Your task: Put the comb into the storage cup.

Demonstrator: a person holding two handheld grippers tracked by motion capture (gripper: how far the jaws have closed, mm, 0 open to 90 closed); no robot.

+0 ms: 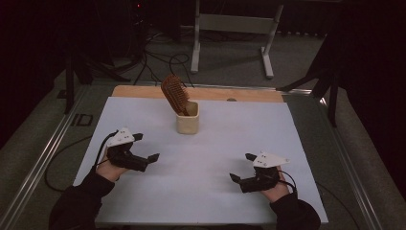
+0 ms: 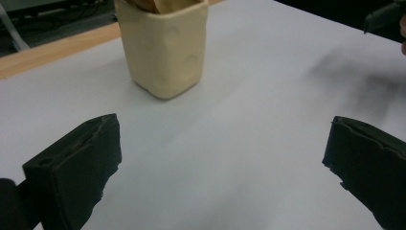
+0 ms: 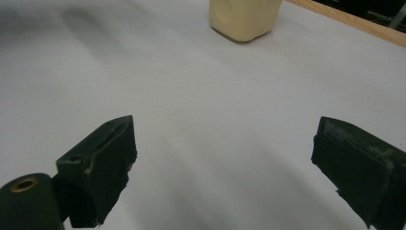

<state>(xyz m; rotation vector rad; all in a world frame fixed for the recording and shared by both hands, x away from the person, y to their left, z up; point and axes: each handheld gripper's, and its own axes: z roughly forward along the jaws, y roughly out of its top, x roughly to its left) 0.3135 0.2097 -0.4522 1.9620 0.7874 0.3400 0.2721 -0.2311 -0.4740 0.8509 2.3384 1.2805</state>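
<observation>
A cream cup (image 1: 187,122) stands on the white table sheet (image 1: 201,158) near its far middle. A brown wooden hairbrush (image 1: 174,92) leans in it, head up and tilted left. My left gripper (image 1: 145,147) rests low at the left of the sheet, open, with nothing between its jaws. My right gripper (image 1: 242,166) rests at the right front, open and empty too. In the left gripper view the cup (image 2: 164,45) stands ahead between the wide-apart jaws of the left gripper (image 2: 222,143). In the right gripper view the cup (image 3: 244,17) is far ahead of the right gripper (image 3: 225,143).
A strip of bare wooden tabletop (image 1: 201,92) runs along the far edge of the sheet. Metal rails flank the table. Cables and a white frame leg (image 1: 195,43) lie on the floor beyond.
</observation>
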